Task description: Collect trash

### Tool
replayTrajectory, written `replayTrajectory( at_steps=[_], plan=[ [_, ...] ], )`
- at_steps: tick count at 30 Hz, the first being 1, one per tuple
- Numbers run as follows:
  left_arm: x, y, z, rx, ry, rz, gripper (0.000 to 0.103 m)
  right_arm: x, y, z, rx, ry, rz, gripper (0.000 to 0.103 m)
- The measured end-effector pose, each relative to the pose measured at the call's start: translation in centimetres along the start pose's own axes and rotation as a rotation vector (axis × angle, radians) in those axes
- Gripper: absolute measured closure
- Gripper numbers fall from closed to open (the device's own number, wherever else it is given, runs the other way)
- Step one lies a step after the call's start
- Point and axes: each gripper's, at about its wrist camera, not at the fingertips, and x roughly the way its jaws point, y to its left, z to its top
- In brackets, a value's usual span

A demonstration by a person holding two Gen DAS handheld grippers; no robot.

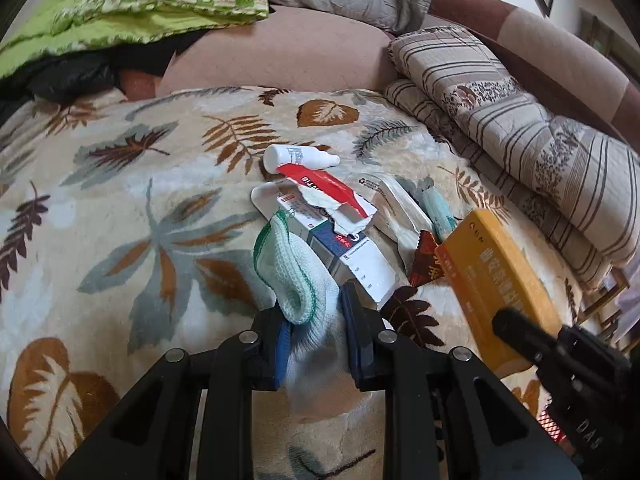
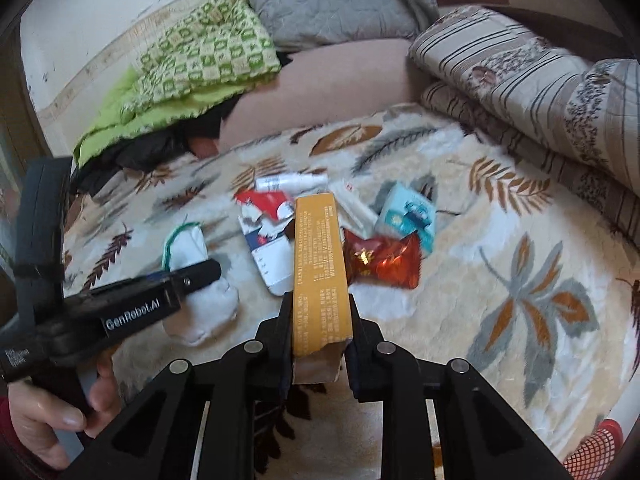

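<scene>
Now yellow box (image 2: 320,264) between right tool (image 2: 320,320) fingers

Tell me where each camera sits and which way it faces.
Left wrist: on the left gripper, looking down its fingers, shut on a white sock, over the leaf-print blanket.
Right wrist: on the right gripper, fingers clamping a yellow box; the person's hand shows lower left.
Shared: sock, box, red-and-white carton, white bottle.

leaf-print blanket (image 1: 120,200), striped folded quilt (image 1: 520,128), green checked bedding (image 2: 200,56), grey pillow (image 2: 332,0)
</scene>
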Motion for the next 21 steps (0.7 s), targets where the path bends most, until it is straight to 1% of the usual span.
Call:
replayTrajectory(
  at_steps=[8,17,21],
  plan=[
    [-0.17,-1.04,-0.23,0.059,-0.018,0.023,0.081,-0.12,-1.09,0.21,0.039,-0.004,-0.004,0.080],
    [-0.23,-1.11,-0.25,0.062,-0.022,0.020,0.081,-0.31,-1.00,0.05,0.035,-0.008,-0.007,0.080],
    [-0.27,-1.15,-0.24,0.069,-0.031,0.040,0.081,-0.27,-1.11,0.05,0.037,-0.005,-0.005,0.080]
  ],
)
